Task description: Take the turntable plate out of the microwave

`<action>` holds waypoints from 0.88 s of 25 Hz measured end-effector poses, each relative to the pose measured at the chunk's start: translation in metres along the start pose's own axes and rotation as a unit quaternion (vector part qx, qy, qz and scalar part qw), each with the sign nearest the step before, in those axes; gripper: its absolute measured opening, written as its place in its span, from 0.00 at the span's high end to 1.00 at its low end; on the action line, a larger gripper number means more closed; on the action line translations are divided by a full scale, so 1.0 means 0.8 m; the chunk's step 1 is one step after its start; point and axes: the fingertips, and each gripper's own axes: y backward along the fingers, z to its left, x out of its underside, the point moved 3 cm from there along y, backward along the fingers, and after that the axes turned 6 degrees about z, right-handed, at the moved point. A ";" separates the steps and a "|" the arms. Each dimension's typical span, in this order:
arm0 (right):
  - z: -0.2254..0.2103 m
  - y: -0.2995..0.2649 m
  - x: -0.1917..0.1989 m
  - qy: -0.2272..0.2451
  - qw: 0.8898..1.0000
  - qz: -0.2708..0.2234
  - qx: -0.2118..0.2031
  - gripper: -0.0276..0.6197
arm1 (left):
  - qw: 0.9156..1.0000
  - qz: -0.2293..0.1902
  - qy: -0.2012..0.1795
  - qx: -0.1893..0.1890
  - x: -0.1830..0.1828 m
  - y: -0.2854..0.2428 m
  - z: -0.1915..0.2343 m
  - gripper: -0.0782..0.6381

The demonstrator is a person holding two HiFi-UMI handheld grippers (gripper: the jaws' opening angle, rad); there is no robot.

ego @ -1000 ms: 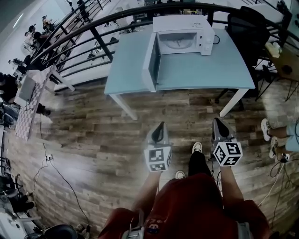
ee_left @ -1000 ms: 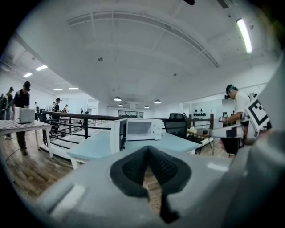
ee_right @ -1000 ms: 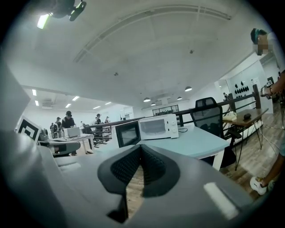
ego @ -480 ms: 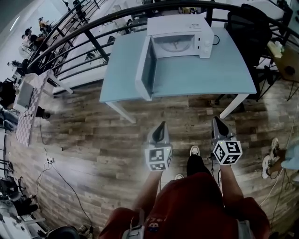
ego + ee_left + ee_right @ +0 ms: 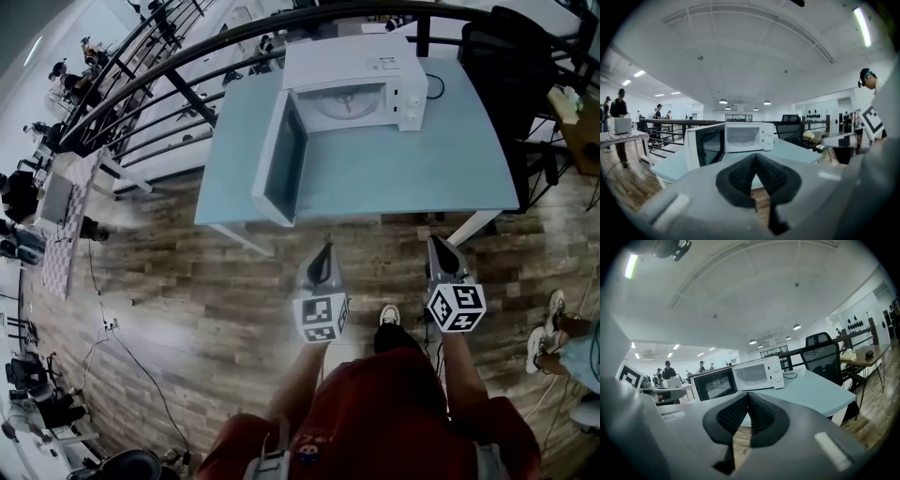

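A white microwave (image 5: 352, 80) stands at the back of a light blue table (image 5: 422, 164), its door (image 5: 274, 159) swung wide open to the left. Inside it the round glass turntable plate (image 5: 345, 100) lies flat. My left gripper (image 5: 322, 249) and right gripper (image 5: 438, 242) are both shut and empty, held side by side over the wooden floor, just short of the table's near edge. From the left gripper view the microwave (image 5: 746, 137) is ahead and slightly left; from the right gripper view the microwave (image 5: 757, 373) is ahead too.
A black office chair (image 5: 511, 47) stands at the table's far right. A black cable (image 5: 435, 82) runs from the microwave's right side. A dark railing (image 5: 169, 56) curves behind the table. A seated person's feet (image 5: 553, 314) are at the right. More desks and people fill the far left.
The table and microwave have come closer and lower in the head view as I walked toward them. Both grippers stayed shut and level with each other.
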 end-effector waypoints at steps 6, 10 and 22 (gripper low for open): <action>-0.047 -0.041 -0.029 -0.004 1.000 -0.006 -0.010 0.96 | 1.000 0.004 -0.002 -0.012 -0.026 -0.055 -0.010 0.89; -0.074 -0.067 -0.043 -0.002 1.000 0.000 -0.018 0.96 | 1.000 0.002 0.000 -0.024 -0.041 -0.087 -0.012 0.89; -0.096 -0.154 -0.083 0.013 0.999 0.004 -0.038 0.96 | 0.999 0.001 0.009 -0.036 -0.065 -0.166 0.011 0.89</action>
